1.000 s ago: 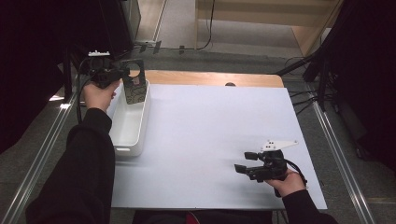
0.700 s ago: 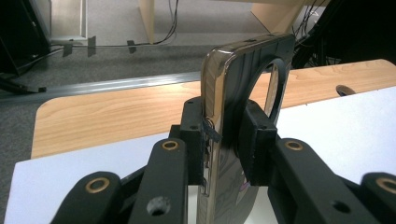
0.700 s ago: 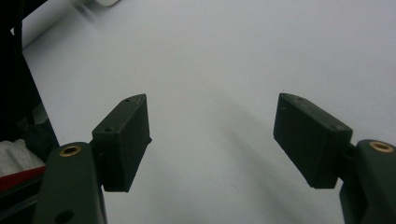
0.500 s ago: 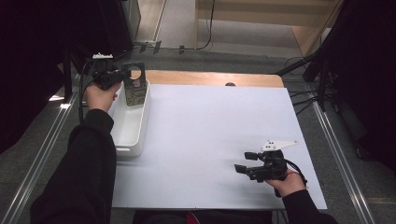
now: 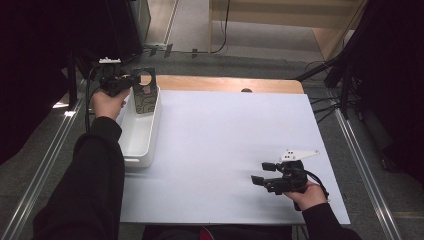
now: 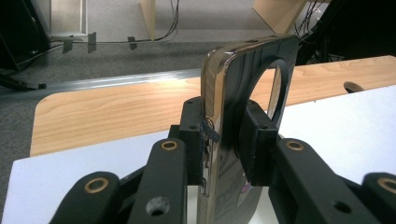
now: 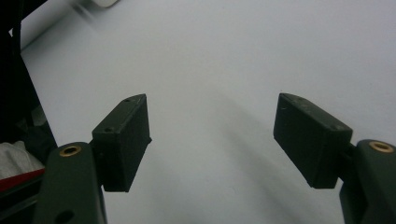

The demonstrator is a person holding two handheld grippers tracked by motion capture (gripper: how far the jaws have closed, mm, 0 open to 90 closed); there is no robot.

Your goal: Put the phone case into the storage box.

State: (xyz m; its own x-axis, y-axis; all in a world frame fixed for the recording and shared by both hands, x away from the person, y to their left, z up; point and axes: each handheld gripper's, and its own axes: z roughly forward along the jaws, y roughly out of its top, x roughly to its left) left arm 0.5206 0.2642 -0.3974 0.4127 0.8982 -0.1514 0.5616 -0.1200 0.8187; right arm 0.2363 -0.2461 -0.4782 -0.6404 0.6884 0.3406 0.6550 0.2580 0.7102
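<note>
left fingers (image 6: 191,135) clamped on a flat dark shiny plate with a round hole near its top (image 6: 243,93), held upright over the far end of a white plastic tray (image 5: 137,145) at the white desk (image 5: 225,125) edge, right gripper (image 5: 260,175) fingers spread, empty, near corner.

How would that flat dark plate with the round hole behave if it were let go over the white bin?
The plate looks stiff: it stands straight between the left hand-held gripper pads without sagging. Its glossy edge suggests it could slip. Thin and held upright, it would probably tip flat into the white bin.
</note>
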